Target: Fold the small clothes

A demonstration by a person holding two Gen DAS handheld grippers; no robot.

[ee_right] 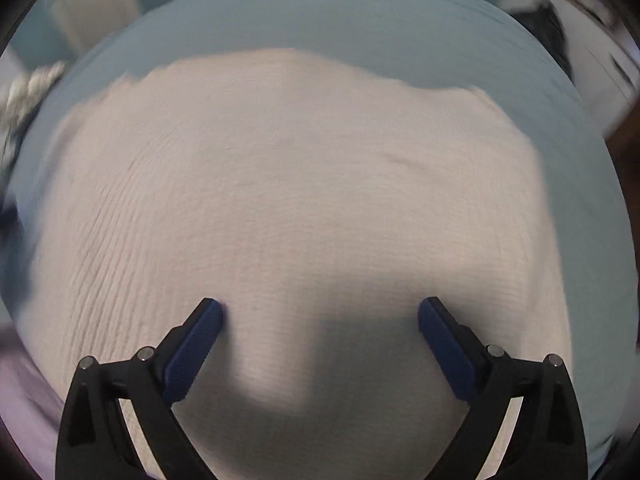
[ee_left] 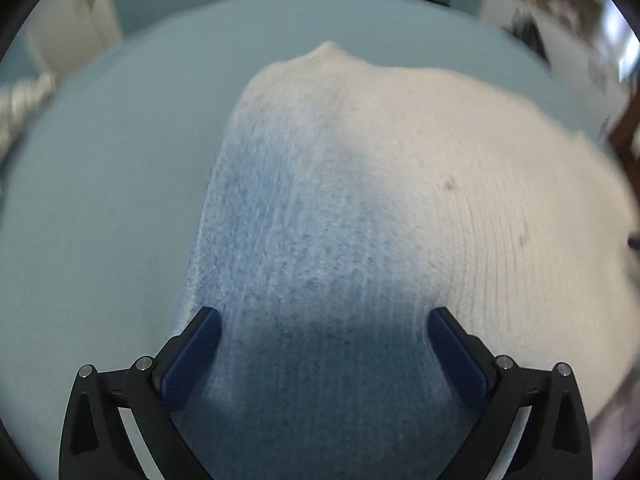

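We have the left gripper (ee_left: 324,320) spread wide, blue pads gripping nothing, over the blue-tinted left edge of a ribbed knit garment (ee_left: 400,160). Right gripper (ee_right: 320,312) also wide apart and empty, above the cream middle of the same knit. The garment lies spread flat on the pale blue surface (ee_left: 100,180); both views are blurred. We judge a fold was just let go, or a regrasp is due. Next move calls for choosing an edge or corner, lowering, and pinching one layer.
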